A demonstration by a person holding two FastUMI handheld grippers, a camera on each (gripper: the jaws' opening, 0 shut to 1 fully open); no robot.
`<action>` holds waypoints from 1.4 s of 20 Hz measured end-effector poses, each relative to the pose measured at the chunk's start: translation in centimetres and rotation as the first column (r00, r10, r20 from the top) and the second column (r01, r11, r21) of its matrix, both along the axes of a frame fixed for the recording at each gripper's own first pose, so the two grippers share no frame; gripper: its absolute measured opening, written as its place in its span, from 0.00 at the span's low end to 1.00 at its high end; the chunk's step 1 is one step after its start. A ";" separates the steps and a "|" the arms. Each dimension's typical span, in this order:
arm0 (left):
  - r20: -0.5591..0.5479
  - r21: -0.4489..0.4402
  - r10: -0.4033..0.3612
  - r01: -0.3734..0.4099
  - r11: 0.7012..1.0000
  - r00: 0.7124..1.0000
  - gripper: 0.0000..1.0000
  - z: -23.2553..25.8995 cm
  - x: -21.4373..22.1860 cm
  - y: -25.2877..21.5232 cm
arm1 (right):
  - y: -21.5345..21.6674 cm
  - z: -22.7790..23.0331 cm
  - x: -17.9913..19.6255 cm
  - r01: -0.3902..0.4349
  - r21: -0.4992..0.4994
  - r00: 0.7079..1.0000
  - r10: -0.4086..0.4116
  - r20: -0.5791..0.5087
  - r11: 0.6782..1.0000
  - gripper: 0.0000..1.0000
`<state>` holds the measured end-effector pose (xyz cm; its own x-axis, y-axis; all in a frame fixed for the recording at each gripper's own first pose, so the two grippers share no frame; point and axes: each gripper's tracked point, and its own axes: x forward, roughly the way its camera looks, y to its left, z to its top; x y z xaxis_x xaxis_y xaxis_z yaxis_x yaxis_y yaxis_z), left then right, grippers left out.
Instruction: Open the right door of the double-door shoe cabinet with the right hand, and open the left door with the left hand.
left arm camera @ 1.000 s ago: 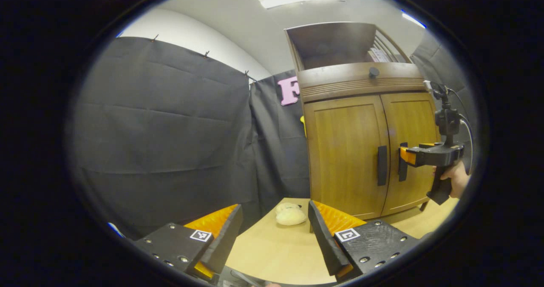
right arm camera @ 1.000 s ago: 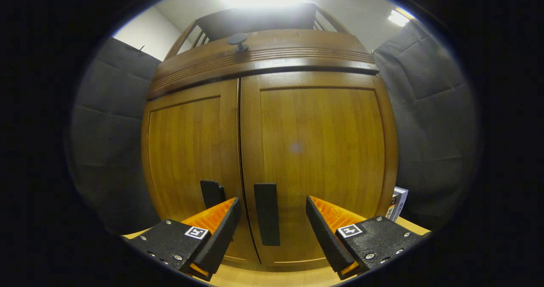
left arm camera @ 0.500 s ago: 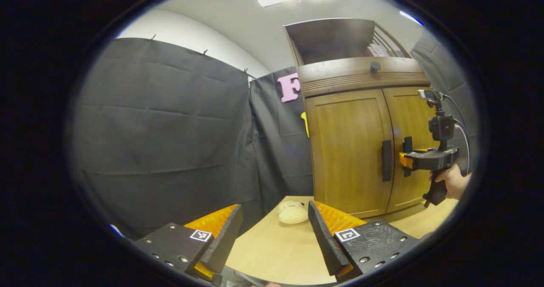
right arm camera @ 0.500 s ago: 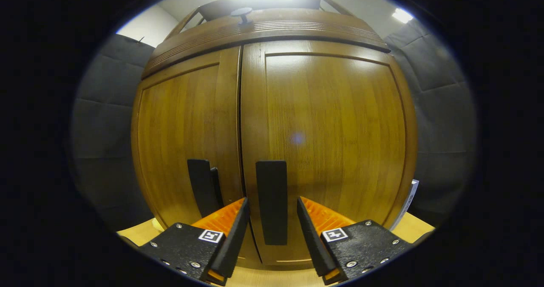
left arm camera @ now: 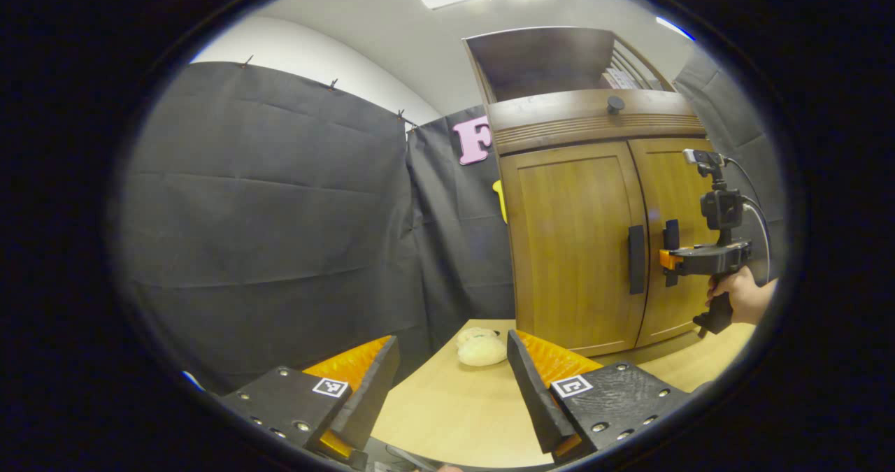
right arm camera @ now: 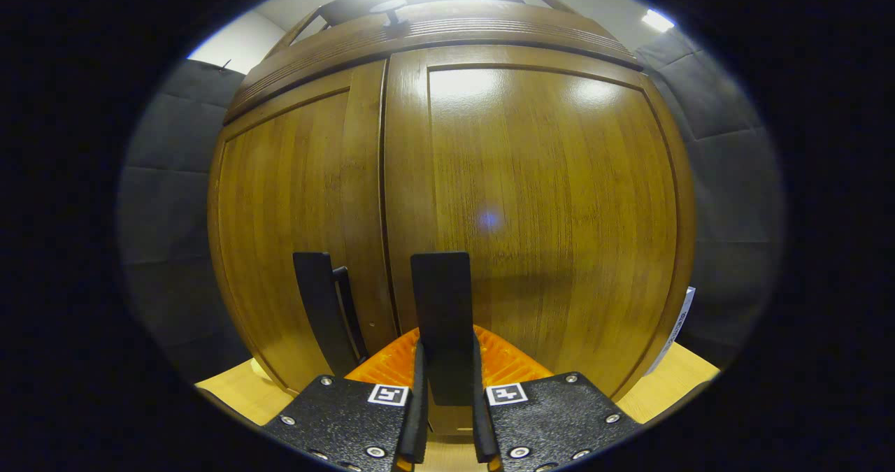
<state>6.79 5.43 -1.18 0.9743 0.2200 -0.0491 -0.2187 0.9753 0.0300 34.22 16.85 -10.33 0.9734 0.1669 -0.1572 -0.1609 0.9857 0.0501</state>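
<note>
The shoe cabinet (right arm camera: 447,143) stands on the pale wooden table (left arm camera: 454,416) against the black booth cloth, both lower doors closed. The right door (right arm camera: 545,206) carries a dark vertical handle (right arm camera: 442,318) beside the centre seam, and the right gripper (right arm camera: 447,402) has its two fingers pressed together on that handle's lower part. In the left gripper view the same gripper meets the handle (left arm camera: 670,252), with a hand (left arm camera: 738,297) on its grip. The left door (left arm camera: 573,241) has its own handle (left arm camera: 635,259), untouched. The cabinet's open top compartment (left arm camera: 545,66) looks dark; its contents cannot be made out. The left gripper (left arm camera: 451,381) hovers well apart from the cabinet, fingers spread wide on nothing. A cream plush item (left arm camera: 479,348) lies on the table near the cabinet's left corner.
</note>
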 end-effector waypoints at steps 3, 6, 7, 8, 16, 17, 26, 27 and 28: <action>0.017 0.007 -0.017 0.016 1.000 1.000 0.87 0.3 -0.1 -0.2 | -0.2 0.2 -0.7 -0.016 -0.001 1.000 0.016 -0.003 1.000 0.27; 0.029 0.016 -0.034 0.034 0.999 0.999 0.89 0.5 -0.2 -0.4 | -0.2 0.8 -1.4 -0.035 0.006 0.999 0.035 -0.004 0.999 0.27; 0.031 0.015 -0.040 0.040 0.999 0.999 0.89 0.5 -0.2 -0.5 | -0.3 0.9 -1.9 -0.044 0.008 0.999 0.044 -0.004 0.999 0.27; 0.033 0.012 -0.045 0.045 0.999 0.998 0.92 0.5 -0.2 -0.5 | -0.3 1.0 -2.3 -0.053 0.009 0.999 0.053 -0.004 0.999 0.27; 0.048 0.014 -0.087 0.086 0.996 0.995 0.92 0.9 -0.5 -0.9 | -2.2 1.2 -6.3 -0.086 0.012 0.996 0.086 -0.010 0.996 0.27; 0.049 0.013 -0.092 0.092 0.996 0.995 0.92 1.3 -0.5 -1.3 | -2.3 1.3 -6.6 -0.091 0.010 0.996 0.091 -0.008 0.996 0.27; 0.075 0.022 -0.140 0.139 0.990 0.987 0.89 3.6 1.2 -4.5 | -5.0 2.2 -10.4 -0.115 0.010 0.993 0.115 0.002 0.993 0.26; 0.076 0.020 -0.145 0.144 0.989 0.986 0.86 3.7 0.7 -4.9 | -5.4 2.3 -10.9 -0.114 0.011 0.993 0.114 0.002 0.993 0.27; 0.078 0.020 -0.150 0.149 0.989 0.986 0.92 4.0 0.6 -5.3 | -5.8 2.3 -11.2 -0.114 0.009 0.993 0.114 0.002 0.993 0.26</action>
